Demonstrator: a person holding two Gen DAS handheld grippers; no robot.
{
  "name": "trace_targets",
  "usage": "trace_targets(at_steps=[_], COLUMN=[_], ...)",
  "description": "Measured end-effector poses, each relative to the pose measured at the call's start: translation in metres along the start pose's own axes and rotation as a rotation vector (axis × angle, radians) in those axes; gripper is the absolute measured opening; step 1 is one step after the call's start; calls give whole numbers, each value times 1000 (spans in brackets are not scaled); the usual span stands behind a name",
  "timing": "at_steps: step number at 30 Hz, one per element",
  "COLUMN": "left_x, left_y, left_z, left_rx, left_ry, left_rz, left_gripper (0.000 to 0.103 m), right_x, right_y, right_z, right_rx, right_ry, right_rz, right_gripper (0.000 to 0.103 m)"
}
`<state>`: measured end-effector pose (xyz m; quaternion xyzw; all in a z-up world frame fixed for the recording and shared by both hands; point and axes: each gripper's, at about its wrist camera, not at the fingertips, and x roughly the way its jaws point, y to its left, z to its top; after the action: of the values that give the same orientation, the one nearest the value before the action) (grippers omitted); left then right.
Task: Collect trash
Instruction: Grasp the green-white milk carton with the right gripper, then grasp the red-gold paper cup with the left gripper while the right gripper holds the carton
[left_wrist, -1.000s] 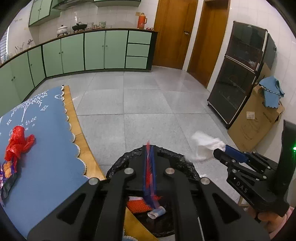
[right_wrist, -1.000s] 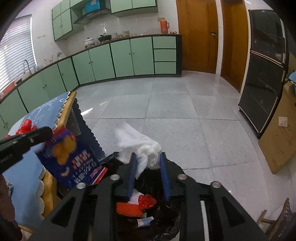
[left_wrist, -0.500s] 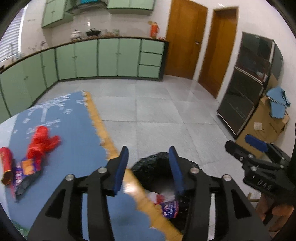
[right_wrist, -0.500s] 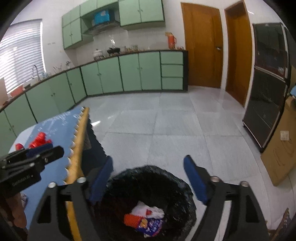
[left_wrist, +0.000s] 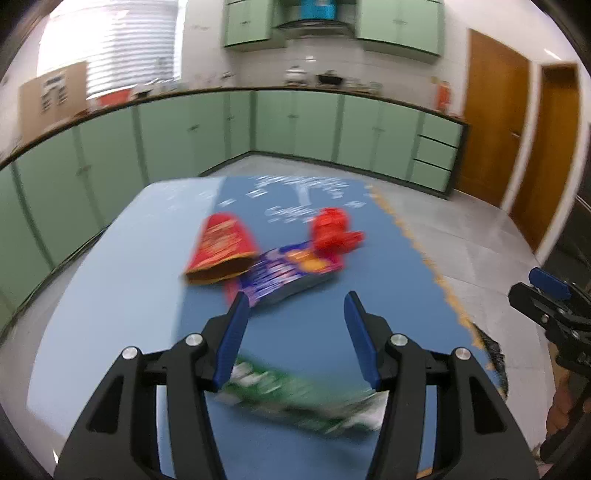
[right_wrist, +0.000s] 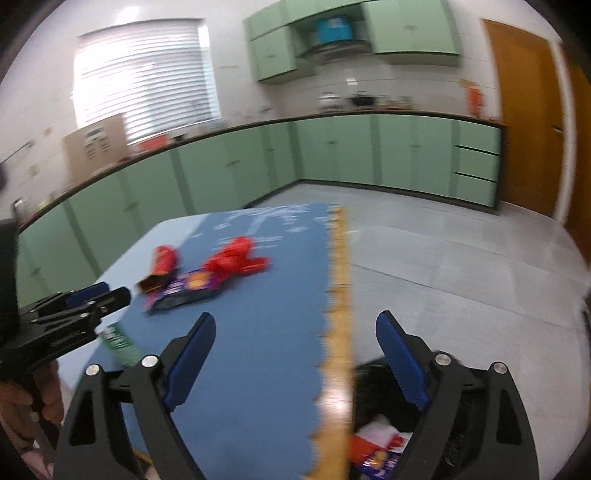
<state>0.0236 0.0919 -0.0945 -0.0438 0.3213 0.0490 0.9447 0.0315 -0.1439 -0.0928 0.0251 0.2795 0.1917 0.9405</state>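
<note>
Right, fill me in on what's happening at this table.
A person is clearing trash off the blue-covered table with a handheld gripper in each hand. Both the left gripper and the right gripper are open and empty. On the table lie a red snack bag, a purple wrapper, a crumpled red plastic bag and a green packet under the left gripper. The black-lined bin beside the table holds wrappers.
</note>
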Motion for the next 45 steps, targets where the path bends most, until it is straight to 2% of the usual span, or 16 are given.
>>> trace_targets(at_steps=[4,7,15,20,28,33,36,41,45], left_x=[-11,-18,-22,-17,-8,-7,-7,-6,-7], left_y=[29,40,55,59,63,63,62,63,61], left_z=[-13,-23,-31,-31,-36,-37,-37,-36,-35], left_rx=[-62,-89,-134,-150,-152,-153,-150,-152,-146], left_ry=[25,34,48,63,91,100,101,99,90], left_rz=[49,75,114,122,135,138,137,135,134], left_gripper=[52,52,52,52,52,52,52,53,53], right_x=[11,18,36,48,64,73,74,71,67], right_y=[40,59,79,93,93,97,100,100,86], right_z=[-4,-11,-29,-40,-47,-49,-51,-50,-42], right_rx=[-119,-161,-205,-254,-241,-256,-270,-271,-218], right_ry=[14,35,114,153,211,246,258,250,217], right_rz=[117,182,285,303,299,320,347,350,297], right_gripper=[87,87,87,87,84,74,56,55,54])
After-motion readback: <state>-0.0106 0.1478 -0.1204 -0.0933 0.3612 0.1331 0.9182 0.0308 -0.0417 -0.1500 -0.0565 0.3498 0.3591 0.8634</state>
